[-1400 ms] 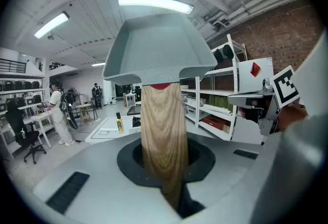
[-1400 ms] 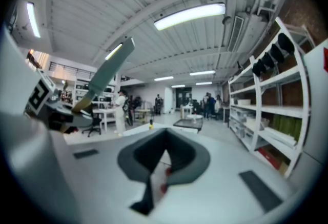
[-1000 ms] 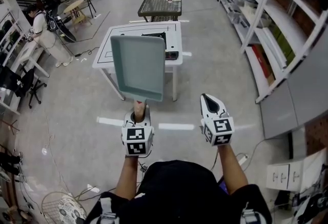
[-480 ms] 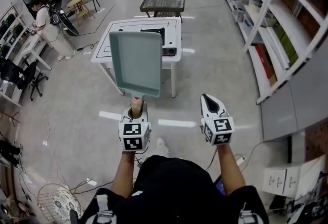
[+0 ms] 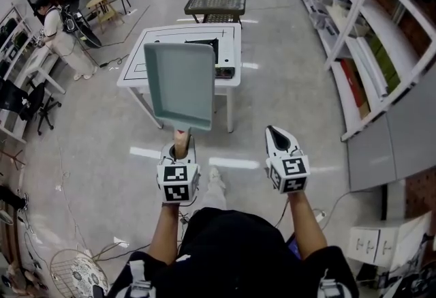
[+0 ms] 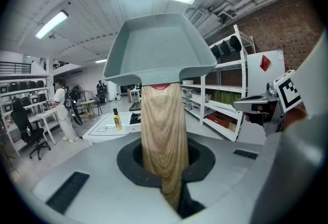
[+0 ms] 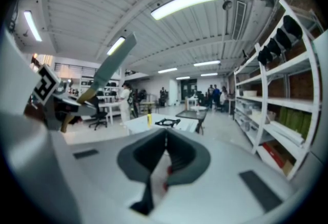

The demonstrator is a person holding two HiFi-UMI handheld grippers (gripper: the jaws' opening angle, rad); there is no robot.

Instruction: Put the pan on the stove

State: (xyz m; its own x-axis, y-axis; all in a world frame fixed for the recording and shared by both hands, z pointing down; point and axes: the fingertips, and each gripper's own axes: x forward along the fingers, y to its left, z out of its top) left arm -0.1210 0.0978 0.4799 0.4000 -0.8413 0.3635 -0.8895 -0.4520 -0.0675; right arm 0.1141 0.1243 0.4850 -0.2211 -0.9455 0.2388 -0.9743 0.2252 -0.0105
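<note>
The pan is a grey-green rectangular one with a wooden handle. My left gripper is shut on that handle and holds the pan up in the air, short of the white table. In the left gripper view the handle runs up from between the jaws to the pan. The black stove sits on the table, partly hidden behind the pan; it also shows in the right gripper view as the stove. My right gripper hangs beside the left one, shut and holding nothing.
A yellow bottle stands on the white table. Beyond it is a dark mesh table. Tall shelving lines the right side. A person stands by desks and chairs at the far left. Open floor lies between me and the table.
The view has shifted forward a little, and a foot now shows below the grippers. The pan stays held in the left gripper, and both grippers keep their pose.
</note>
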